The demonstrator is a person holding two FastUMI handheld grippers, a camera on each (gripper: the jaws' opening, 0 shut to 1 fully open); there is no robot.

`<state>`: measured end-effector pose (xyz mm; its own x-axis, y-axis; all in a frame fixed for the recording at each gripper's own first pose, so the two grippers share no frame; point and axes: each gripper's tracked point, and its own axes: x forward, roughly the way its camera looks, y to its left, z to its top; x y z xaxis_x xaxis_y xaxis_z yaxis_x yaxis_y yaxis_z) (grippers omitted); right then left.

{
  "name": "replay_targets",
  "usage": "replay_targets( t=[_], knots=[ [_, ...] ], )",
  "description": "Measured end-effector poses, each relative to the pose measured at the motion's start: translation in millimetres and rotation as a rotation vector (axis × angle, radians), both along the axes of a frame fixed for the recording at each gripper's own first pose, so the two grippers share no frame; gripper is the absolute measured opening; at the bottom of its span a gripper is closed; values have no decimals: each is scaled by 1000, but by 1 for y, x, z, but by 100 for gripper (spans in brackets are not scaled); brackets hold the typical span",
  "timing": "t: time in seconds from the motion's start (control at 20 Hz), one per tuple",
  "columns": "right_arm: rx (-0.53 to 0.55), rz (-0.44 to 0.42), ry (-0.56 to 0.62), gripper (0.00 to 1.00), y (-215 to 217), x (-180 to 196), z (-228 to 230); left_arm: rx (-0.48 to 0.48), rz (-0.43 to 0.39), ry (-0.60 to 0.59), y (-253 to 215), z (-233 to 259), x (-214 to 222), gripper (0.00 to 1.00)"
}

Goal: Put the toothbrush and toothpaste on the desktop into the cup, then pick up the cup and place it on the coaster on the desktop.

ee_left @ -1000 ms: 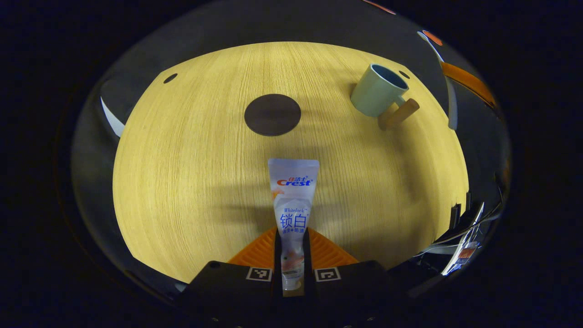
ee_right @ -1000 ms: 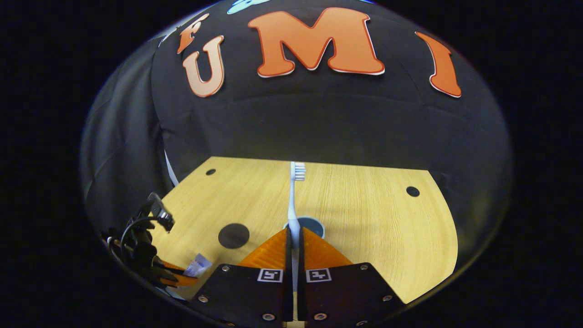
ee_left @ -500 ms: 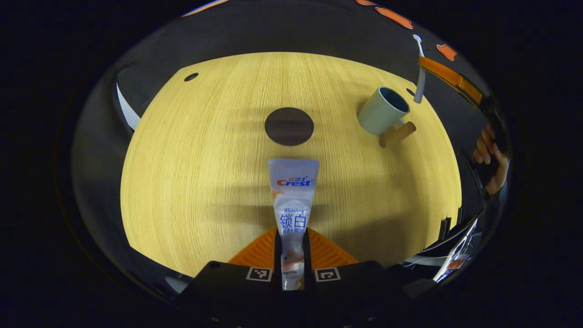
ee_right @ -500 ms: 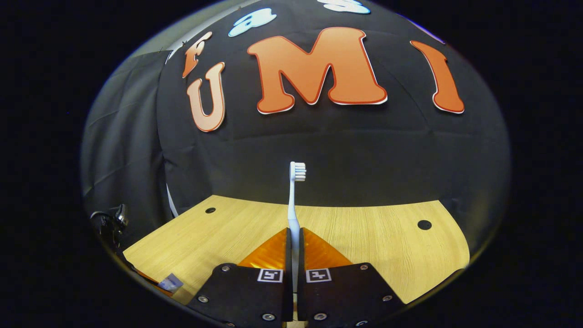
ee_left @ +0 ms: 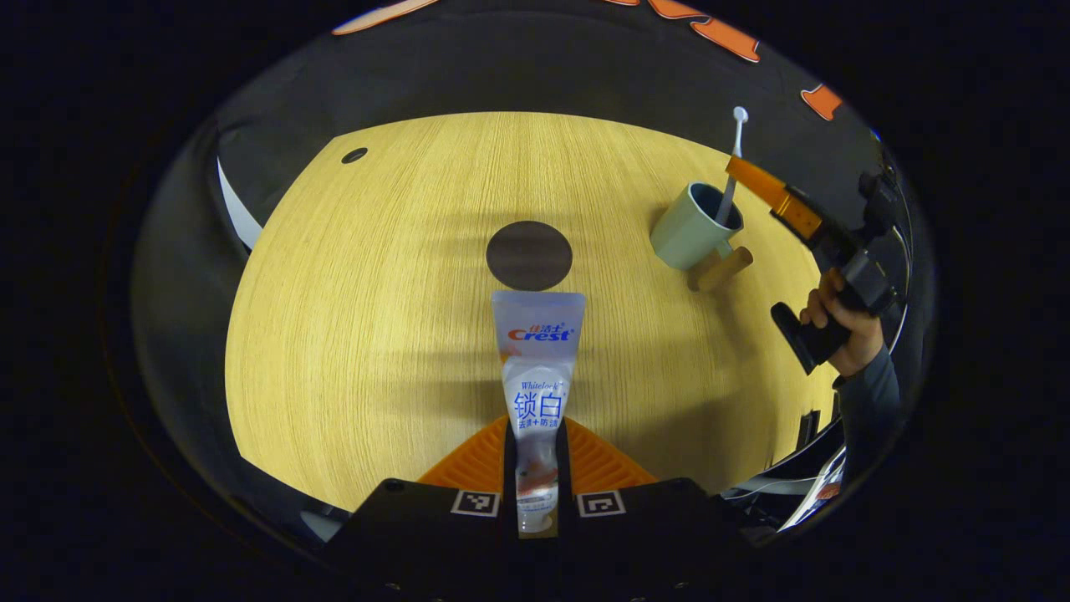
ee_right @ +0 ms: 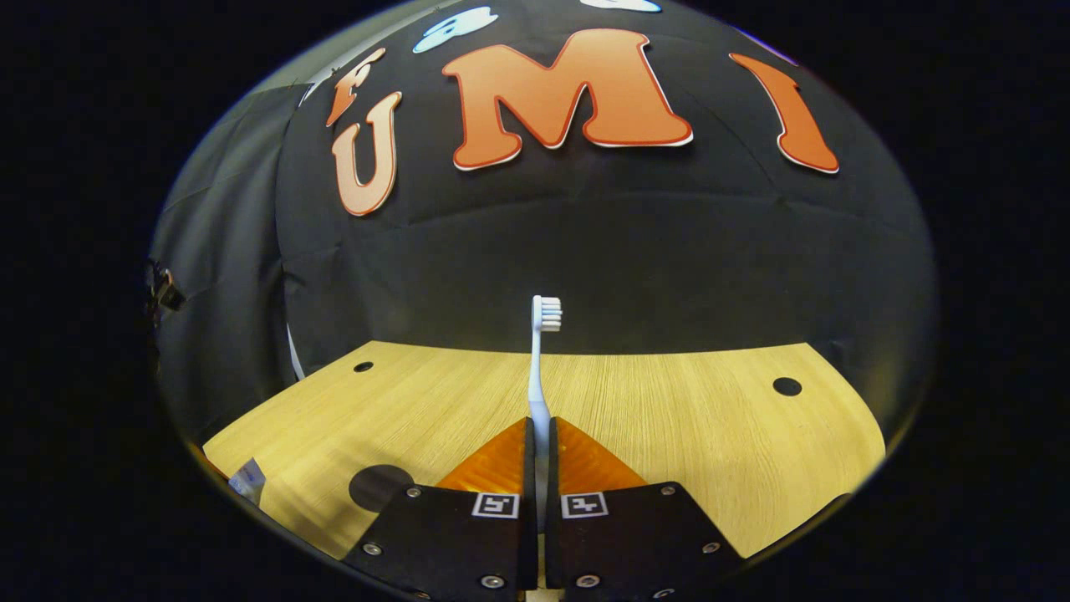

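My left gripper (ee_left: 535,435) pinches the toothpaste (ee_left: 537,359) by its cap end; the cap itself is hidden between the fingers. My right gripper (ee_right: 539,431) clamps the toothbrush (ee_right: 539,368) upright, lower handle concealed. In the left gripper view, that handle enters the cup (ee_left: 694,227) at 2 o'clock on the desktop (ee_left: 368,318); the coaster (ee_left: 529,255) lies at 12 o'clock.

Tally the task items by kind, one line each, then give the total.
Toothbrush: 1
Toothpaste tube: 1
Cup: 1
Coaster: 1
Total: 4
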<state>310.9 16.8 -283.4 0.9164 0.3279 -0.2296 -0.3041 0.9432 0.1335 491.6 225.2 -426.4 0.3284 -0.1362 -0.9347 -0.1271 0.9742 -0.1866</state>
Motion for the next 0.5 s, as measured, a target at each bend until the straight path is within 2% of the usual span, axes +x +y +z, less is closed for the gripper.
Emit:
replay_targets(
  t=[0.5],
  knots=[
    [-25,-47,92,8,-6,-6,-21,20,-8,-61,-6,6,6,19]
  ],
)
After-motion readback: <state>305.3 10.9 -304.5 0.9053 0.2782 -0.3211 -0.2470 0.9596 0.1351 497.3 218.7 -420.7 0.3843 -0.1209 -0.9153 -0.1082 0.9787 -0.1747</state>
